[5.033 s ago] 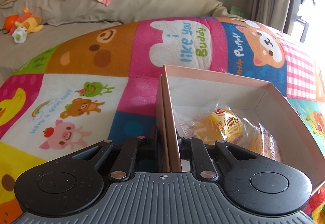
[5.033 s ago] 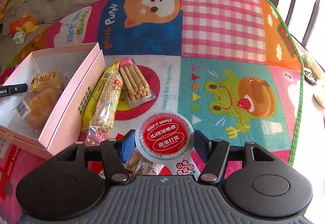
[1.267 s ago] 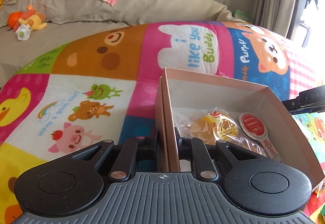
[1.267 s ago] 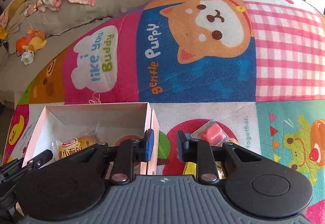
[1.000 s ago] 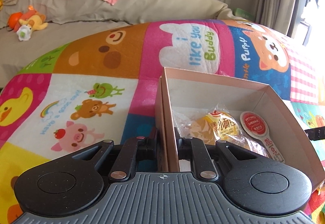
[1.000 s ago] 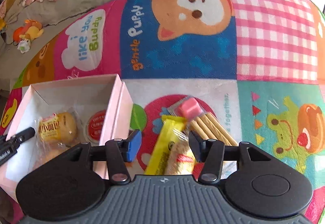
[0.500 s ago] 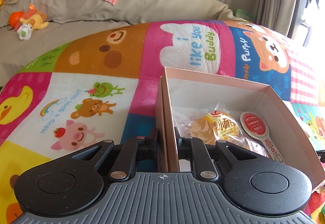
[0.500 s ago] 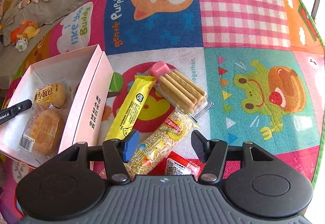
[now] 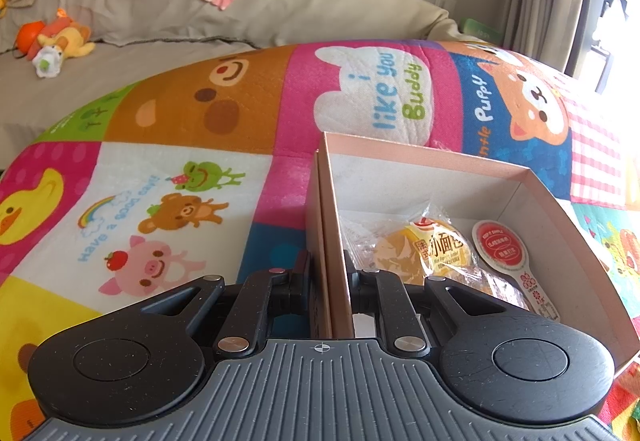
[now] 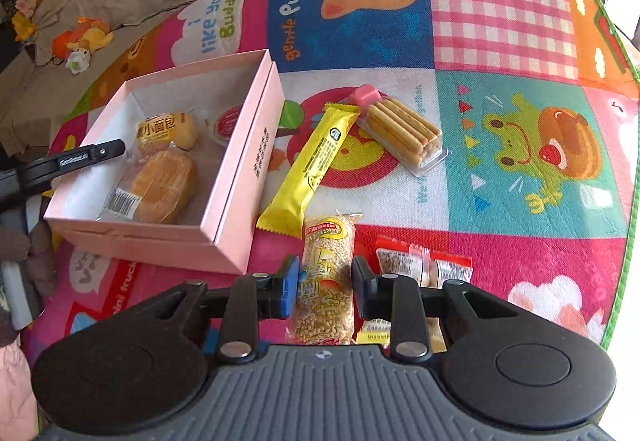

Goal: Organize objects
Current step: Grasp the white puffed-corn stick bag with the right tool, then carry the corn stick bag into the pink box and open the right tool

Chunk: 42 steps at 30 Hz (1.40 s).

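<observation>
Your left gripper (image 9: 329,283) was clamped on the pink box (image 9: 424,153) wall. Your right gripper (image 10: 325,287) was closing around the rice bar (image 10: 327,281) beside the box; crushing or slipping seemed possible if you squeezed off-centre.

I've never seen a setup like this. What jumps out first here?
A pink box on the bright cartoon mat holds wrapped buns, its wall pinched by the left gripper. Beside it, the right gripper is closing its fingers around a puffed-grain bar, among loose snacks.
</observation>
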Motion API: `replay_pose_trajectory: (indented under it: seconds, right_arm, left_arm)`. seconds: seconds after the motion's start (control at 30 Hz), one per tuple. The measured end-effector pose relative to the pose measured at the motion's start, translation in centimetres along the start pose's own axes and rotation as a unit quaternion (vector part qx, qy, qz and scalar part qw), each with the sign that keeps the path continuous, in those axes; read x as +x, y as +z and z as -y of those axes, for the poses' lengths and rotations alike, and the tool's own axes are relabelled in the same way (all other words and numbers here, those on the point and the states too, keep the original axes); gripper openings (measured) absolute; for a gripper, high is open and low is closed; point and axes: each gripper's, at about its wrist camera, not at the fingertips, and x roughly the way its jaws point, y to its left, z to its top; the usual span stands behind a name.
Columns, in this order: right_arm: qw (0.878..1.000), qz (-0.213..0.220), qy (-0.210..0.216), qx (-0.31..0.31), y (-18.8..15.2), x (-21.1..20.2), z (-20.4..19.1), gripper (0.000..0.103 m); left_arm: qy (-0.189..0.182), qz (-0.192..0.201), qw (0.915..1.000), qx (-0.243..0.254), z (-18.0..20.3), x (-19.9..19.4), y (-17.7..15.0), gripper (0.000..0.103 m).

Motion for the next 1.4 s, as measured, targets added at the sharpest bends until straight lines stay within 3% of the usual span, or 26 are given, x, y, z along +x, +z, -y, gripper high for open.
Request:
replay_pose_trajectory:
  seconds: [0.23,0.47,0.7,0.83,1.17,1.4]
  right_arm:
    - [0.999,-0.026,0.038,-0.024,-5.6,-3.3,-3.1,0.027]
    - [0.999,-0.016,0.014,-0.044,-9.2,-2.9,-4.8,0.04]
    - [0.999,-0.009,0.005,-0.043,-8.7,-0.7,-5.7,0.042]
    - [0.994,0.001,-0.028,-0.109,-9.3,-0.9,-7.8,0.029]
    - [0.993,0.026,0.007,-0.111,-8.3,-4.7,-8.8,0.028]
    - [0.993,0.075,0.034,-0.089,-3.6,-7.0,-9.1,0.028]
  left_arm:
    - [0.0,0.0,1.0,0.0,0.0,0.0,0.0,0.016]
    - [-0.001,0.0,1.0,0.0,0.0,0.0,0.0,0.016]
    - [-0.003,0.0,1.0,-0.001,0.0,-0.1,-0.1,0.016]
    - [-0.003,0.0,1.0,-0.001,0.0,-0.1,-0.1,0.016]
    - [-0.003,0.0,1.0,-0.001,0.0,-0.1,-0.1,0.016]
    - [-0.003,0.001,1.0,-0.001,0.0,-0.1,-0.1,0.016]
